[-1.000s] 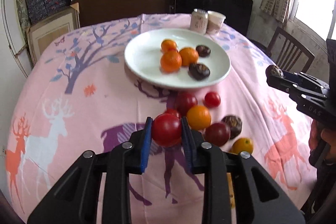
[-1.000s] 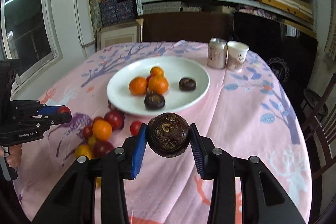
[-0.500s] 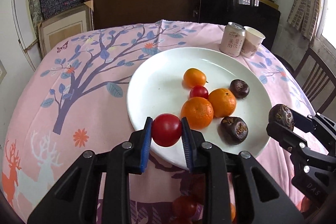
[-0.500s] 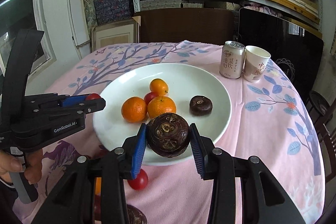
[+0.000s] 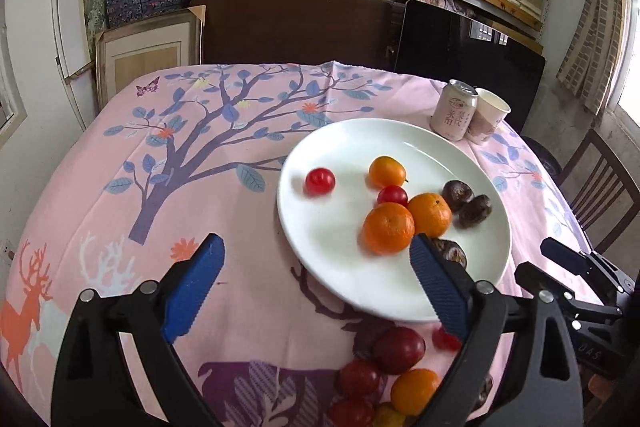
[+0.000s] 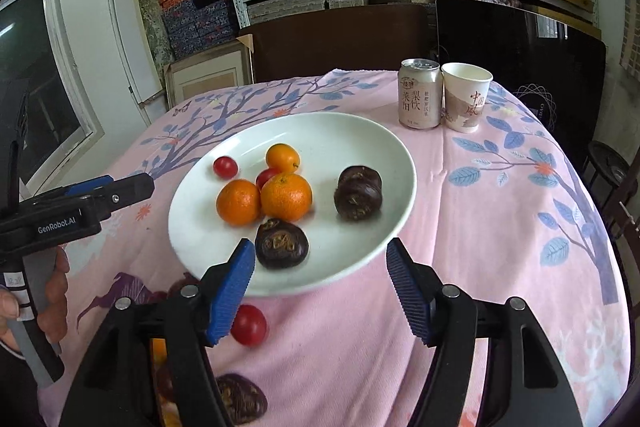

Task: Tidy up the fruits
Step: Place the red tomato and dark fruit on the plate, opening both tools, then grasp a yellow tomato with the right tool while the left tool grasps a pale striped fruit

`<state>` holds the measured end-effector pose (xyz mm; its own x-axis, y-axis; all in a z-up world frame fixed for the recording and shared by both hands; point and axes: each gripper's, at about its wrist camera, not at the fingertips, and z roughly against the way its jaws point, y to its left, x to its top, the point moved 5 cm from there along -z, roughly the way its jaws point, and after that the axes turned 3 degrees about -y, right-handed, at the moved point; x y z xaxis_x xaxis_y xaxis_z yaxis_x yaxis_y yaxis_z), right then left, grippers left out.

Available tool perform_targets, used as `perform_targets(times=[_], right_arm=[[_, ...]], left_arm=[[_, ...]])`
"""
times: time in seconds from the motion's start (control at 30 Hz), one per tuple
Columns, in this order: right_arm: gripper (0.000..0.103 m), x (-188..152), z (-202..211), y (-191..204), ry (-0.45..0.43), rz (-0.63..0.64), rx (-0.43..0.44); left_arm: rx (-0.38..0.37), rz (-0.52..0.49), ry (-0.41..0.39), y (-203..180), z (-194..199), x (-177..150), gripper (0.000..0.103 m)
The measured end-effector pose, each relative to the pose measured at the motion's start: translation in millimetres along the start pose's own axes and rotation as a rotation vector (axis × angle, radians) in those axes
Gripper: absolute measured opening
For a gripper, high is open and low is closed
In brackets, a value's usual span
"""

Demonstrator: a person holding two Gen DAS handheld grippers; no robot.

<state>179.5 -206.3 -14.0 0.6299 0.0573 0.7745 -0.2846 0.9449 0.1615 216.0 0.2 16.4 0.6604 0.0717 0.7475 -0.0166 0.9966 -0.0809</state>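
Observation:
A white plate (image 5: 420, 139) (image 6: 332, 131) on the pink tablecloth holds two oranges (image 5: 389, 227) (image 6: 286, 197), a kumquat (image 5: 386, 171), two small red tomatoes, one of them (image 5: 320, 181) (image 6: 225, 167) apart at the plate's left, and three dark brown fruits (image 6: 359, 193). My left gripper (image 5: 316, 281) is open and empty, back from the plate's near left rim. My right gripper (image 6: 320, 285) is open and empty at the plate's near rim, close to a dark fruit (image 6: 281, 244). Several loose fruits (image 5: 398, 349) lie on the cloth in front of the plate.
A drink can (image 6: 419, 93) and a paper cup (image 6: 466, 97) stand together behind the plate at the right. A wooden chair (image 5: 600, 179) stands off the table's right edge. Shelves and a dark cabinet are behind the table.
Both grippers have opened and pulled back. The red tomato from the left gripper and the dark fruit from the right gripper now lie on the plate.

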Motion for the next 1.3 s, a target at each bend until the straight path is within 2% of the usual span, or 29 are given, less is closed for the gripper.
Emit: perform_targets(times=[0.13, 0.37, 0.5, 0.63, 0.67, 0.73, 0.8, 0.9, 1.03, 1.23, 1.3], right_arm=[[0.07, -28, 25, 6, 0.05, 0.07, 0.041], [0.07, -82, 65, 49, 0.123, 0.229, 0.148], [0.069, -107, 65, 71, 0.17, 0.325, 0.138], [0.068, -115, 60, 80, 0.183, 0.384, 0.093], [0.064, -116, 58, 81, 0.189, 0.39, 0.095], [0.059, -115, 55, 83, 0.184, 0.401, 0.088], [0.047, -112, 49, 84, 0.194, 0.408, 0.085], [0.038, -116, 36, 85, 0.228, 0.4, 0.101], [0.037, -111, 36, 80, 0.213, 0.343, 0.13], [0.037, -110, 52, 57, 0.181, 0.273, 0.106], [0.037, -111, 55, 50, 0.181, 0.257, 0.1]], left_arm=[[-0.031, -0.035, 0.028, -2, 21, -31, 0.093], [-0.03, -0.108, 0.078, -4, 46, -85, 0.093], [-0.039, -0.104, 0.114, 1, 59, -106, 0.093], [-0.044, -0.104, 0.114, 6, 76, -119, 0.093], [-0.052, -0.097, 0.116, 7, 80, -122, 0.093], [-0.076, -0.089, 0.127, 6, 87, -129, 0.093], [-0.101, -0.099, 0.143, 1, 92, -136, 0.093], [-0.14, -0.147, 0.162, -15, 99, -146, 0.093], [-0.174, -0.218, 0.179, -39, 105, -157, 0.093], [-0.2, -0.302, 0.209, -66, 98, -172, 0.093], [-0.195, -0.316, 0.234, -69, 90, -178, 0.084]])
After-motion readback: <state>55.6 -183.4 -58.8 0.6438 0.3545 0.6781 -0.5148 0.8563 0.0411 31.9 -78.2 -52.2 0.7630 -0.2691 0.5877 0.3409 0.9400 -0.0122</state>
